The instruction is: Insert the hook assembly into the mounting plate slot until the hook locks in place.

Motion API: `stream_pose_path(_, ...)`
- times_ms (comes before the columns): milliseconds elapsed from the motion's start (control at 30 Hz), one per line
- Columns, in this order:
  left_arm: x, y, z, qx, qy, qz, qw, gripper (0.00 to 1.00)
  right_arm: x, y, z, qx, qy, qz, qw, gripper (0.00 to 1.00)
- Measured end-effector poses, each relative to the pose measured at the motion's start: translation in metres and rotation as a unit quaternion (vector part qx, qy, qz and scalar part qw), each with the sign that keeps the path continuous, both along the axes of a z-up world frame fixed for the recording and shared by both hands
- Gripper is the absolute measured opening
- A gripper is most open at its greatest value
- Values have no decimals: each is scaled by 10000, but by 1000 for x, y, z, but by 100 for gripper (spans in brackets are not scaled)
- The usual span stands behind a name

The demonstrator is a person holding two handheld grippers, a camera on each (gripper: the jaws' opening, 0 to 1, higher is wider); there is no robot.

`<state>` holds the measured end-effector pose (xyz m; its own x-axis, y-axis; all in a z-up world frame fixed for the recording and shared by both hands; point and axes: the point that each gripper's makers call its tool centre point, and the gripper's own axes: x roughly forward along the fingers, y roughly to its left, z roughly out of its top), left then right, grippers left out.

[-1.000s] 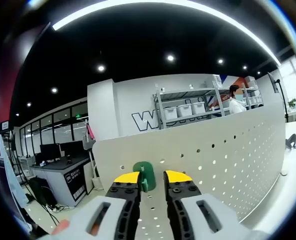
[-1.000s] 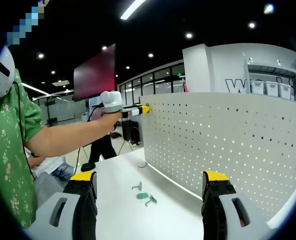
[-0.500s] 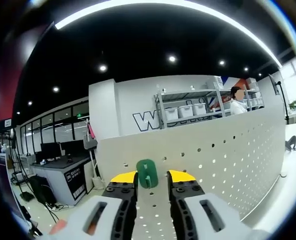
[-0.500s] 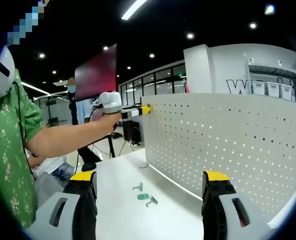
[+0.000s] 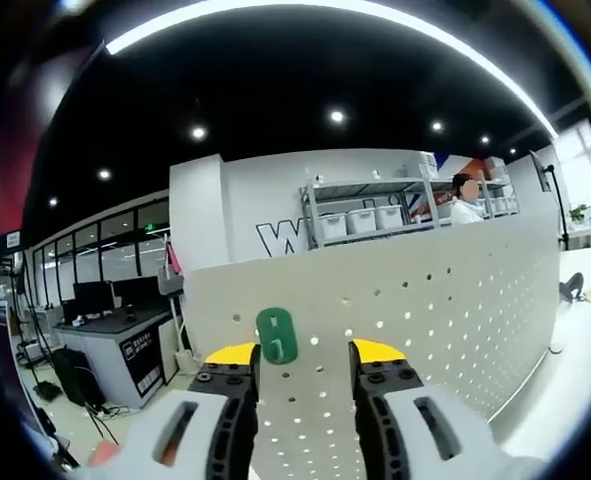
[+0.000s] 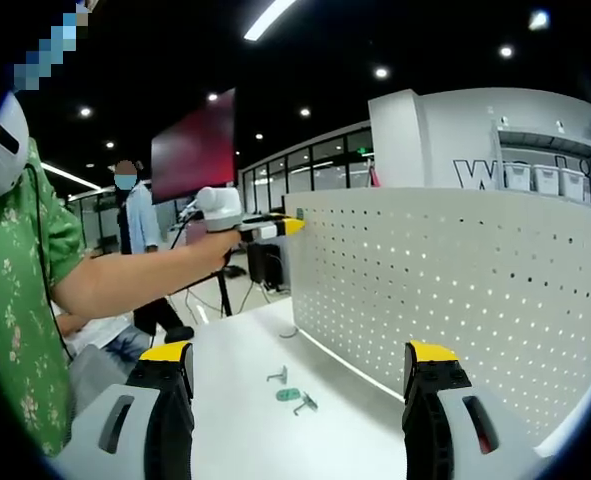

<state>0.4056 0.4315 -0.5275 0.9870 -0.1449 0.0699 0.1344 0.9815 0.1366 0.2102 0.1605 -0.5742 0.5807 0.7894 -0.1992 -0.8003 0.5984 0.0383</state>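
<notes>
Left gripper view: our left gripper (image 5: 303, 352) has jaws parted, green hook (image 5: 276, 335) sitting on the pegboard (image 5: 445, 300) between the tips, ungripped.
Right gripper view: our right gripper (image 6: 303, 362) gapes wide over the table (image 6: 235, 420), where spare hooks (image 6: 291, 396) lie.

You have a white table (image 6: 245, 400) in front of you. Three small hook parts (image 6: 291, 395) lie on it, close together. The white board with holes (image 6: 455, 290) stands on it too.
</notes>
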Motion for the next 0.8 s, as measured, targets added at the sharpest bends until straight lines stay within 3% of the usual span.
stream_pose_path(800,-52,-34,-29,-239,627,-531,9963,61,-8,4,4,33,-56,138,9999,89)
